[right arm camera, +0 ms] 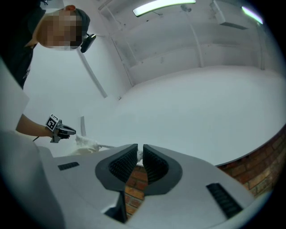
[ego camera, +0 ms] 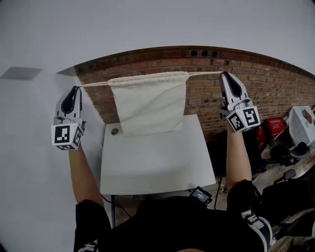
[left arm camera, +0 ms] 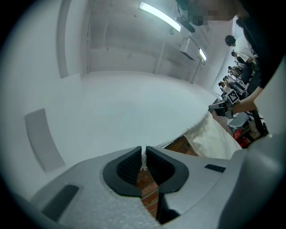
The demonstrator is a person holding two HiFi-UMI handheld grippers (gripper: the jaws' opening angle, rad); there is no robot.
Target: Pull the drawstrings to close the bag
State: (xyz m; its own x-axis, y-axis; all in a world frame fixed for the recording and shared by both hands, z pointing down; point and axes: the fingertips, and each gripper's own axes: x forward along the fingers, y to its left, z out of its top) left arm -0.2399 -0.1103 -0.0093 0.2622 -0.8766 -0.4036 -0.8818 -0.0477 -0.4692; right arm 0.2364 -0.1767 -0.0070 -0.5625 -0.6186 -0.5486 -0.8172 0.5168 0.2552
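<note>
The head view looks steeply down on the bag [ego camera: 150,101] at upper centre; each gripper view peers close, upward along its jaws (sharing that bag at its edge).

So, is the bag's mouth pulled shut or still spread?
Still spread: the bag hangs with its top hem stretched wide, not bunched, between taut drawstrings.

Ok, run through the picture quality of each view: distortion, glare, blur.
Head view: fisheye bends the brick wall into an arc; the bag is sharp, evenly lit. Left gripper view: heavy barrel distortion, dark corners, the ceiling light blown out. Right gripper view: same dark corners, a bright strip light at the top.
</note>
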